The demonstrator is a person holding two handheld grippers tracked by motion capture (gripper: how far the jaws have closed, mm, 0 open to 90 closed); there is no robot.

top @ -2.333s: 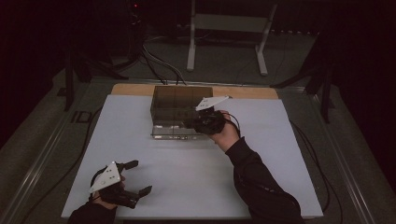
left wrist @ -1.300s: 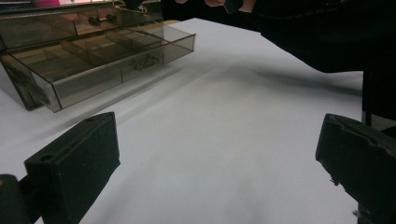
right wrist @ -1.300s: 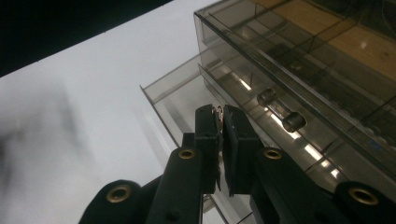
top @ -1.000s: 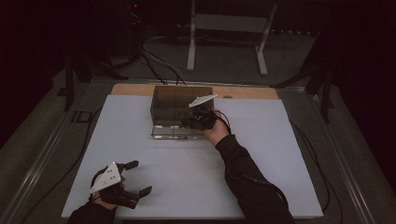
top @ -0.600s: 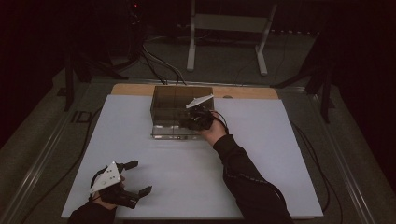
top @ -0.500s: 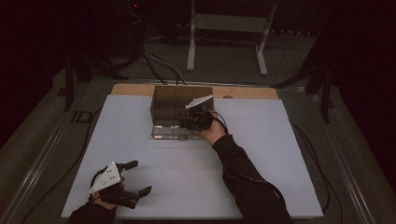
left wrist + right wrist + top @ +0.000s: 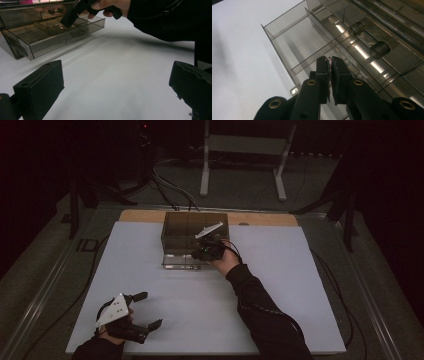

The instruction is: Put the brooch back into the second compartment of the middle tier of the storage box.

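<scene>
A smoky clear drawer box [image 7: 186, 226] stands at the back middle of the white table [image 7: 280, 285], with its bottom drawer [image 7: 181, 263] pulled out. My right gripper [image 7: 198, 254] hangs over that drawer's right end. In the right gripper view its jaws [image 7: 329, 61] are pressed together above a divided compartment [image 7: 294, 45], with a tiny thin pinkish thing [image 7: 328, 59] pinched at their tips. My left gripper [image 7: 148, 310] rests open near the front left edge. Its view shows the wide-apart jaws [image 7: 120, 80], the open drawer [image 7: 62, 35] and the right gripper [image 7: 68, 21] above it.
A wooden board [image 7: 265, 218] lies under the table's back edge. A white metal stand [image 7: 242, 145] and cables [image 7: 170, 185] sit on the floor behind. Two round knobs [image 7: 379, 48] show on the drawer fronts above the open one.
My right gripper has moved left from the box's right side and lowered over the open drawer. The left gripper has stayed put.
</scene>
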